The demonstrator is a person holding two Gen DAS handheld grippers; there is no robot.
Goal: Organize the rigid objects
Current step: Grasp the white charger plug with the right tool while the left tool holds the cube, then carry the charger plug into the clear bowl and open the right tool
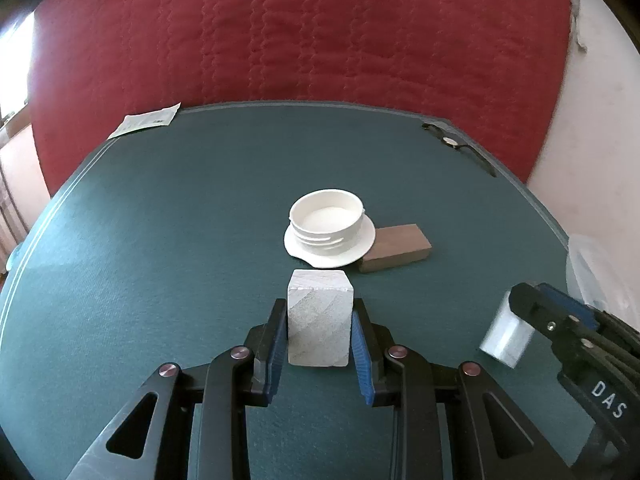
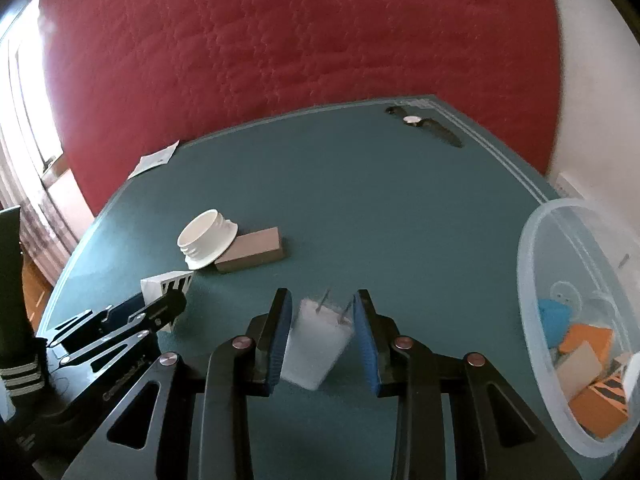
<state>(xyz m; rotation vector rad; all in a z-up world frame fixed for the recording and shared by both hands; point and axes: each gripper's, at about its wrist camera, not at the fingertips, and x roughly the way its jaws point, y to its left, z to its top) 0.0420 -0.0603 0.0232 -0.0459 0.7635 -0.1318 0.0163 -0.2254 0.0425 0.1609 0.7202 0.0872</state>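
Green felt table [image 1: 160, 240] against a red quilted backdrop, and from the left wrist we've got the left gripper [image 1: 320, 322] clamped on a pale stone-like block [image 1: 320, 316], pads flat on its two side faces, a stiff, probably hefty piece, so that mid-height squeeze looks sound. Beyond it sit a white threaded cap [image 1: 330, 228] and a brown block [image 1: 396, 250], touching. Over to the right wrist: the right gripper [image 2: 322, 322] is closed on a translucent white plug-like piece [image 2: 318, 344], light and likely slick, held tilted. Clear bin [image 2: 532, 280] waits just right.
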